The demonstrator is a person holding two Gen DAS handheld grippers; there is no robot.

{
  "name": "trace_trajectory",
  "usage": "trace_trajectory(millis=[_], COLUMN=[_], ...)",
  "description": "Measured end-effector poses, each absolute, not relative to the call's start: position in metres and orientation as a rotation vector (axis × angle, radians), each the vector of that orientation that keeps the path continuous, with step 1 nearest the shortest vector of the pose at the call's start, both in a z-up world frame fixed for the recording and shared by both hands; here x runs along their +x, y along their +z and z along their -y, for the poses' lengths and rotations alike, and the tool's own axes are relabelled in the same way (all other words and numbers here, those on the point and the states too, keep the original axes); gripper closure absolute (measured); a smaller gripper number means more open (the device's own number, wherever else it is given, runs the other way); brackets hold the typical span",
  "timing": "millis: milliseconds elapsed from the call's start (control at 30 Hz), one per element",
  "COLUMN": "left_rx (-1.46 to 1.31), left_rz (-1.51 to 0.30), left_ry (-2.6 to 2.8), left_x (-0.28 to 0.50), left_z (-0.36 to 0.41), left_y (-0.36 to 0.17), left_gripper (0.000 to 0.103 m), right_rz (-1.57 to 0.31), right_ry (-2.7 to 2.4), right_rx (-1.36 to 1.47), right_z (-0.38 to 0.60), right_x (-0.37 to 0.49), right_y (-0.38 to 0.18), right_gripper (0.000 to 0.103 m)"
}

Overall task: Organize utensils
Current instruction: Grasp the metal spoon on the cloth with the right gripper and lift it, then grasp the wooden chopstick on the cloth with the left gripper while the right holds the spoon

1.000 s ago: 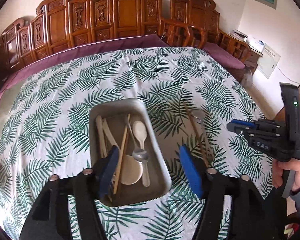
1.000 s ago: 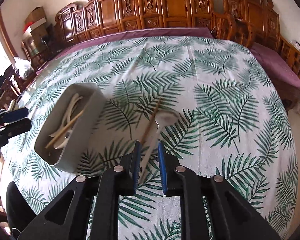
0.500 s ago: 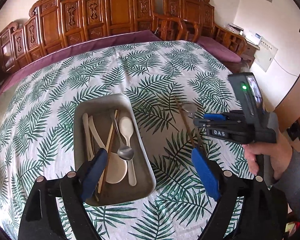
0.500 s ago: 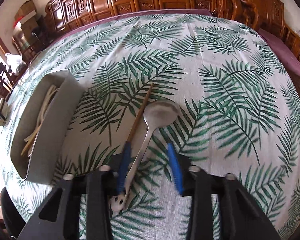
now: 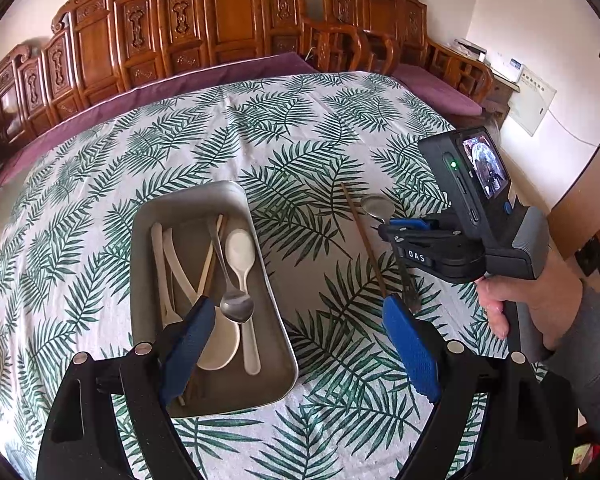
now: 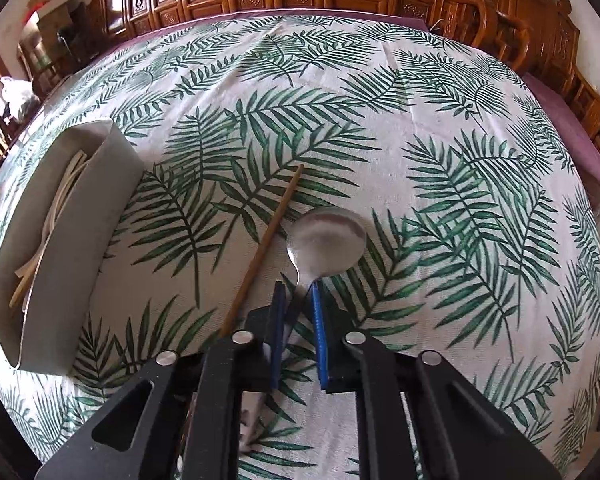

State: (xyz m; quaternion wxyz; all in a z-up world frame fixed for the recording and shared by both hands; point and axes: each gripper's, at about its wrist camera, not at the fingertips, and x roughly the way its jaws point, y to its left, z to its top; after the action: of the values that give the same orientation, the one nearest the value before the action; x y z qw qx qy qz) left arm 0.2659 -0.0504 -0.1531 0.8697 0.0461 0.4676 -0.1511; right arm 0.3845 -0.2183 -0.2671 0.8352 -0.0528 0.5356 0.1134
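Note:
A metal spoon (image 6: 328, 240) lies bowl-up on the leaf-print cloth beside a brown chopstick (image 6: 272, 232). My right gripper (image 6: 298, 286) points steeply down at the spoon's neck. Its blue pads are closing on the handle, which runs back under them. In the left wrist view the right gripper (image 5: 384, 227) sits low over the same spoon (image 5: 376, 205) and chopstick (image 5: 364, 236). The grey metal tray (image 5: 188, 196) holds white spoons, a steel spoon (image 5: 236, 304) and wooden chopsticks. My left gripper (image 5: 298, 312) hangs open above the tray's near right corner, holding nothing.
Carved wooden chairs (image 5: 236, 20) ring the far side of the round table, and a purple undercloth (image 5: 204, 80) shows at its edge. A hand in a grey sleeve (image 5: 532, 304) holds the right gripper. The tray's wall (image 6: 72, 248) stands left of the right gripper.
My right gripper has come down over the spoon and its jaws have narrowed around the handle. The left jaws have spread wider and have hardly moved above the tray.

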Motion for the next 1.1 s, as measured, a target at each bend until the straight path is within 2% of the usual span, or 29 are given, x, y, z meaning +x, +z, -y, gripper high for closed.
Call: trace_trajectory(millis=[100,700,900,967,1100], left_rx=[0.101,0.147,0.164,0.175,0.188], left_rz=[-0.979,-1.02,-1.048,-1.063,-1.093], left_ry=[-0.319,-0.388,-0.41,-0.411,-0.409], left_x=[0.267,0.279,0.284,0.287,0.292], left_z=[0.055,0.115,0.136,0.143,0.153], left_y=[-0.154,-0.176,-0.19,-0.196,-0.208], left_gripper=[0.021,0.021,0.034,0.042,0.049], right_rz=[-1.148,-1.098,-1.083,-1.075,-1.071], right_ry=[0.238,0.225,0.235,0.24,0.245], right_rx=[-0.105,-0.035,0.008,0.018,0.035], right_z=[0.227,0.293,0.303,0.306,0.311], right_x=[0.378,0.296,0.279,0.274,0.269], right_y=[-0.266,-0.248,-0.244,-0.242,-0.242], right_gripper=[0.096,0.096,0.096,0.096,0.096])
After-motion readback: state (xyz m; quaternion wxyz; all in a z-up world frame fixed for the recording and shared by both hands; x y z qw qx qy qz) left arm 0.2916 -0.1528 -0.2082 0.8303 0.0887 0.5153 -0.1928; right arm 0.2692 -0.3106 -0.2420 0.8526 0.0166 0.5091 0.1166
